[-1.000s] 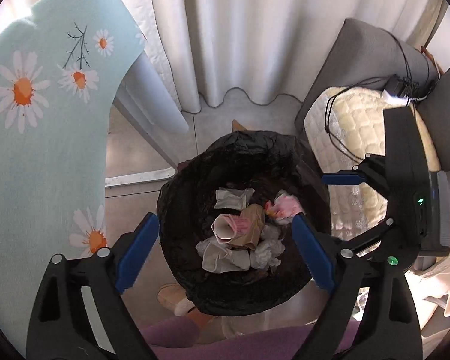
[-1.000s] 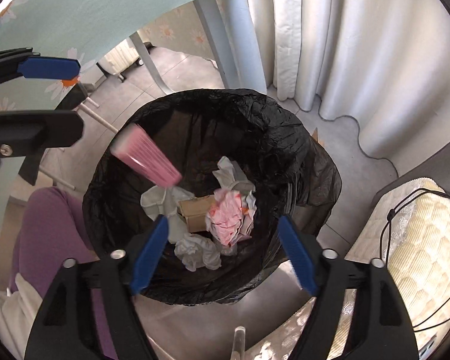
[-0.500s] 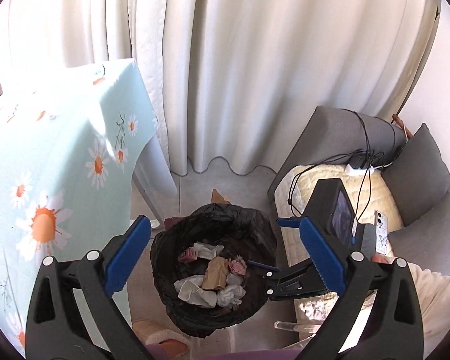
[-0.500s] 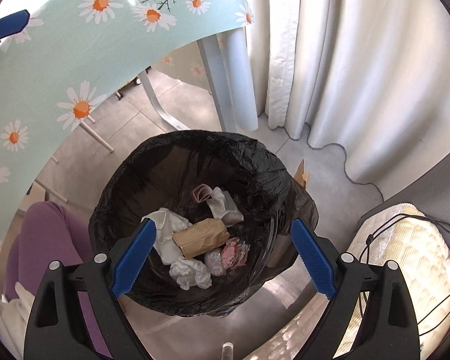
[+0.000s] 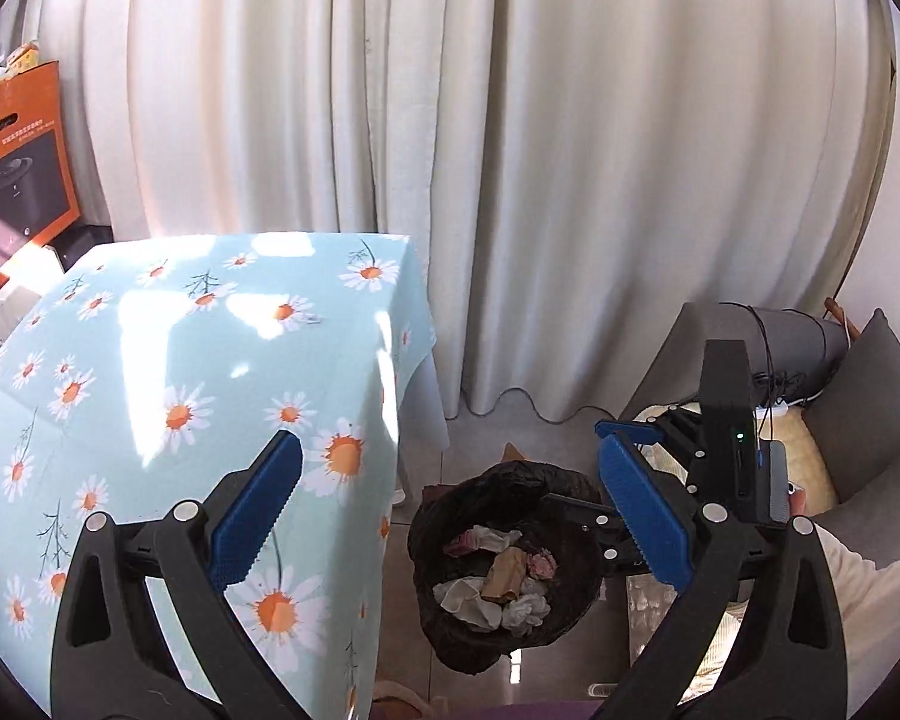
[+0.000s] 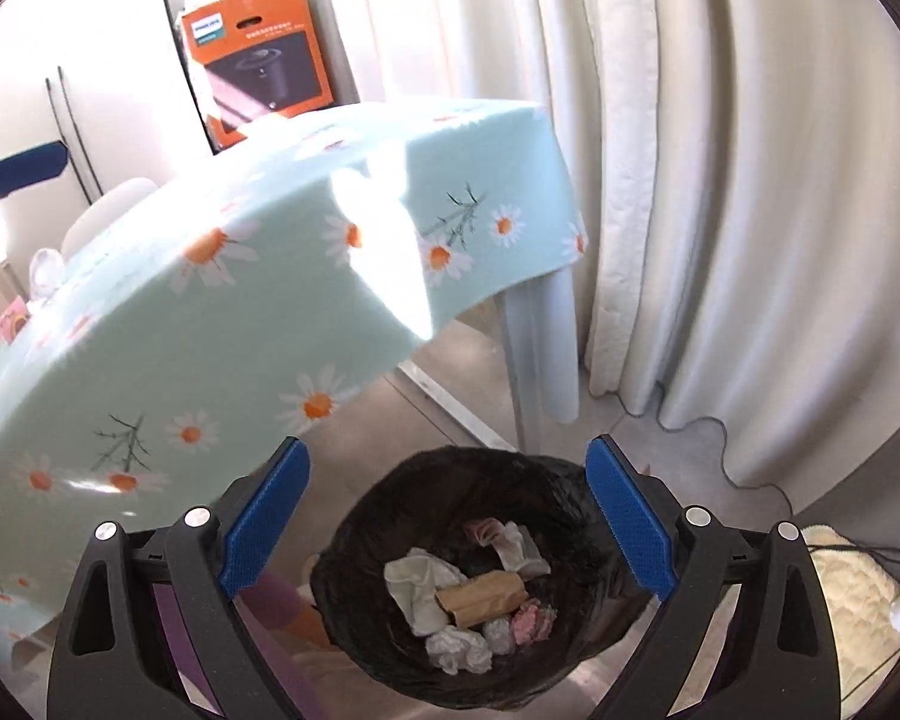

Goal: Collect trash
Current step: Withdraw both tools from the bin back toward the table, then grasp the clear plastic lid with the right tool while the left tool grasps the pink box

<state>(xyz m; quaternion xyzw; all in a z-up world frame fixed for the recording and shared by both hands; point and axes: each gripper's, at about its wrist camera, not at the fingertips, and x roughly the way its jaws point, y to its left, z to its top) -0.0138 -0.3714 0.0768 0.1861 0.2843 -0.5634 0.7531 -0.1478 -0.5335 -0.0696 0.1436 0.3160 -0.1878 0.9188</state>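
Note:
A bin lined with a black bag [image 5: 450, 642] [image 6: 354, 558] stands on the floor by the table. Inside lie crumpled white tissues [image 6: 417, 591], a brown paper roll [image 6: 480, 597] and pink scraps [image 6: 531, 624]. My left gripper [image 5: 444, 516] is open and empty, high above the bin. My right gripper [image 6: 447, 519] is open and empty above the bin; it also shows in the left wrist view [image 5: 630, 438]. A blue tip of the left gripper [image 6: 24, 168] shows at the far left of the right wrist view.
A table with a light blue daisy cloth [image 5: 168, 396] [image 6: 240, 312] stands left of the bin. White curtains [image 5: 570, 180] hang behind. A grey sofa with a cream blanket [image 5: 810, 462] and cables is at right. An orange box [image 6: 258, 54] stands behind the table.
Both grippers have risen and pulled back from the bin, which now looks smaller and lower. The pink piece that was falling a second ago lies in the bin.

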